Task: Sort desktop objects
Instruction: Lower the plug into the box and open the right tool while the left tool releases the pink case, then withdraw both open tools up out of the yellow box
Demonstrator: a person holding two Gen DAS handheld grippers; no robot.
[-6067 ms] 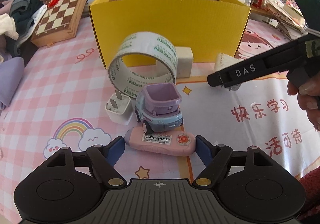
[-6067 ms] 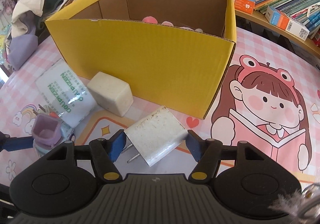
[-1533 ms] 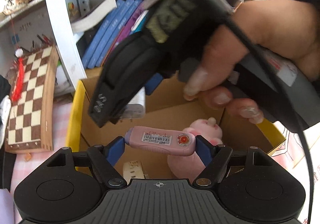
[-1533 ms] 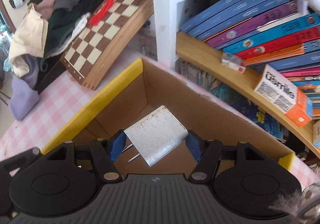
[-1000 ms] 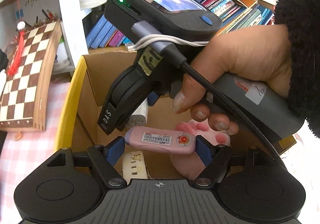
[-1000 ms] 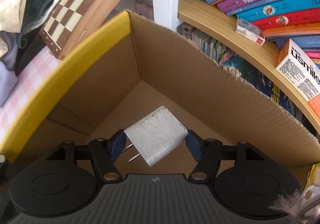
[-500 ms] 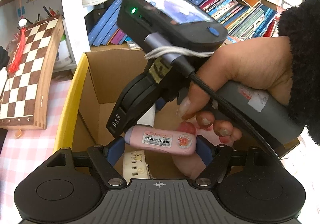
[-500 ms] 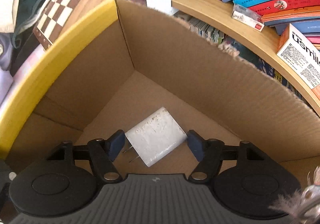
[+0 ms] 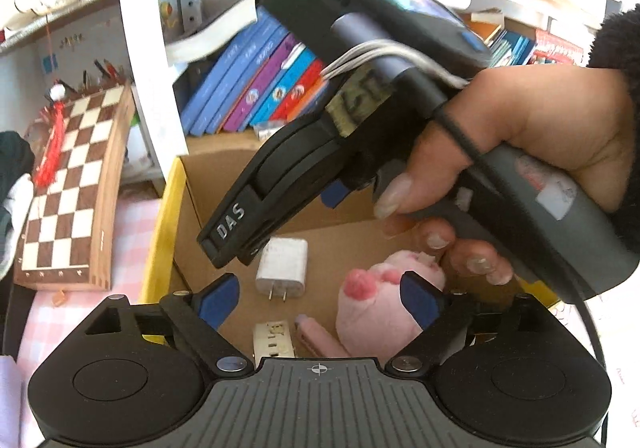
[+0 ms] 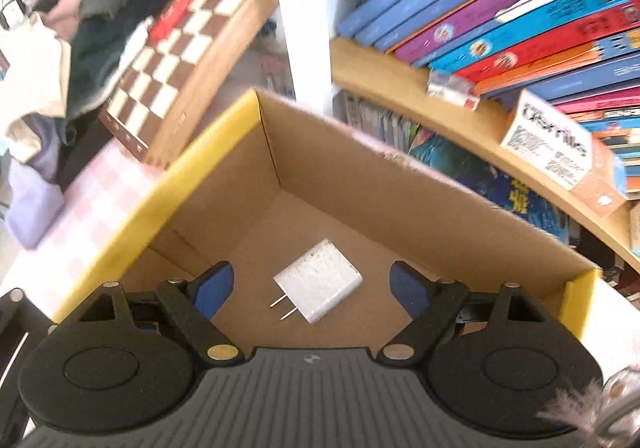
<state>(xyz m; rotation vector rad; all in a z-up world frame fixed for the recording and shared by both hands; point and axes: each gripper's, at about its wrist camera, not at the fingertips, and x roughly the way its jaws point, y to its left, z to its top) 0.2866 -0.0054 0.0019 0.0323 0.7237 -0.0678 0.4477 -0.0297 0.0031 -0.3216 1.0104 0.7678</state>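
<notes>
Beside the bookshelf (image 10: 440, 120) — over the box (image 10: 168, 184) — both grippers' fingers (image 9: 218, 298) (image 10: 210, 288) spread, released.

Both pictures are bright with daylight. In the left wrist view the light is strongest above and to the right of the hand (image 9: 532, 136), where the shelf area is washed out to white; the inside of the box (image 9: 224, 184) below the hand is in softer shade. The black tool in the hand is a little blurred at its top. In the right wrist view the books (image 10: 500, 20) and the chessboard (image 10: 192, 36) are smeared by motion blur, while the white charger (image 10: 318, 282) stays rather sharp. Straight shelves curve at the edges of both pictures.
</notes>
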